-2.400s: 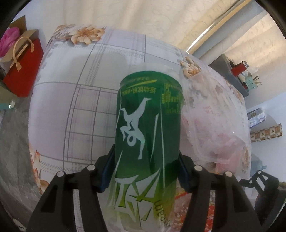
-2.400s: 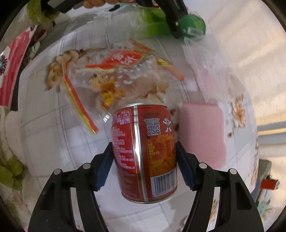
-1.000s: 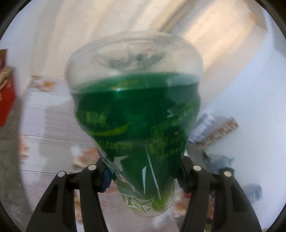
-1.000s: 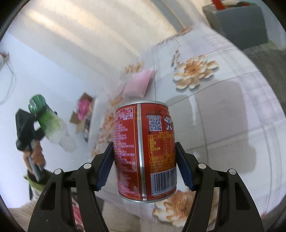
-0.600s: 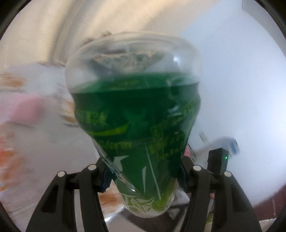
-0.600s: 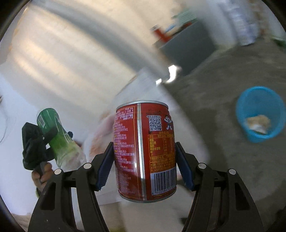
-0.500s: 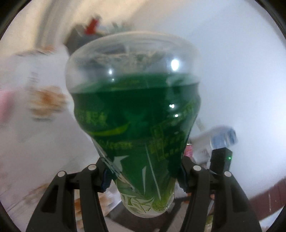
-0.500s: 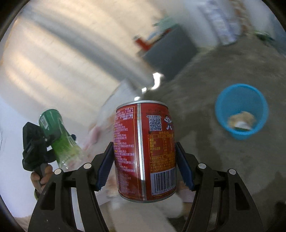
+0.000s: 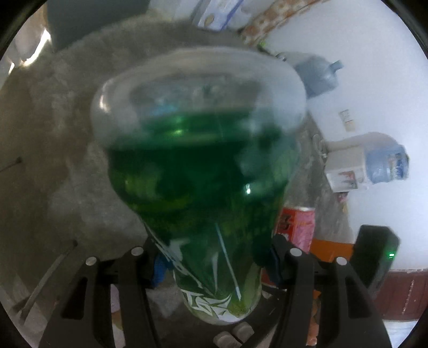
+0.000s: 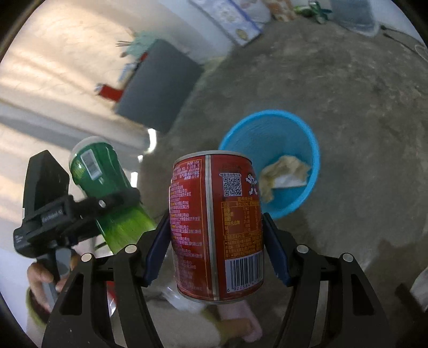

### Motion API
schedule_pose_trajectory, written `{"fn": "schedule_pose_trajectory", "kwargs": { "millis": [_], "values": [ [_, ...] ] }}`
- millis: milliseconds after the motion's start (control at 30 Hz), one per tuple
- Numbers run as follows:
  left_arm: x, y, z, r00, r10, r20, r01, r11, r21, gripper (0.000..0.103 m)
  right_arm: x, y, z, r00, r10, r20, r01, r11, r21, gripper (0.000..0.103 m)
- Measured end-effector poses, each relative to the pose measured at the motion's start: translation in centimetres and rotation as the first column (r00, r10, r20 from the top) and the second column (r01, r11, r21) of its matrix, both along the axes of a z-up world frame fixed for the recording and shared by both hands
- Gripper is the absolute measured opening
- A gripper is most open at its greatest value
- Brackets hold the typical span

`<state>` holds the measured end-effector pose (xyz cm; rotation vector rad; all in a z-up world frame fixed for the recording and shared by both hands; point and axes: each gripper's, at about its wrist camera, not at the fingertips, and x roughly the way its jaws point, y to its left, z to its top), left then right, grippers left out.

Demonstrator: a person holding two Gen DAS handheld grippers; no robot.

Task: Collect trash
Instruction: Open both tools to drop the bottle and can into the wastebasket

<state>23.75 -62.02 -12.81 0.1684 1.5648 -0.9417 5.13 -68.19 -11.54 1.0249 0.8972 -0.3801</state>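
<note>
My left gripper (image 9: 214, 251) is shut on a green plastic bottle (image 9: 198, 174) that fills the left wrist view, its clear base toward the camera. My right gripper (image 10: 216, 235) is shut on a red drink can (image 10: 216, 224), held upright in the air. In the right wrist view the green bottle (image 10: 107, 187) in the left gripper (image 10: 80, 211) shows at the left. A blue plastic bin (image 10: 294, 139) stands on the grey floor beyond the can, with crumpled paper (image 10: 283, 174) inside. The red can (image 9: 297, 224) also shows at the right of the left wrist view.
The floor is bare grey concrete (image 10: 361, 107). A dark grey cabinet (image 10: 157, 88) stands by the curtain. Boxes (image 10: 227, 18) line the far wall. A water dispenser (image 9: 366, 166) and a spare water jug (image 9: 318, 72) stand against the white wall.
Both grippers have swung away from the flowered table toward the floor, still holding the bottle and the can. The blue bin is now larger and nearer the middle of the right wrist view.
</note>
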Motion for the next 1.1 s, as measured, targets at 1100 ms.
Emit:
{"fn": "schedule_pose_trajectory", "kwargs": {
  "millis": [1100],
  "values": [
    [-5.6, 36.3, 15.2, 0.848, 0.436, 0.3, -0.283, 0.852, -0.439, 0.088, -2.4, 14.9, 4.2, 0.976, 0.104, -0.191, -0.172, 0.904, -0.392, 0.089]
  ]
}}
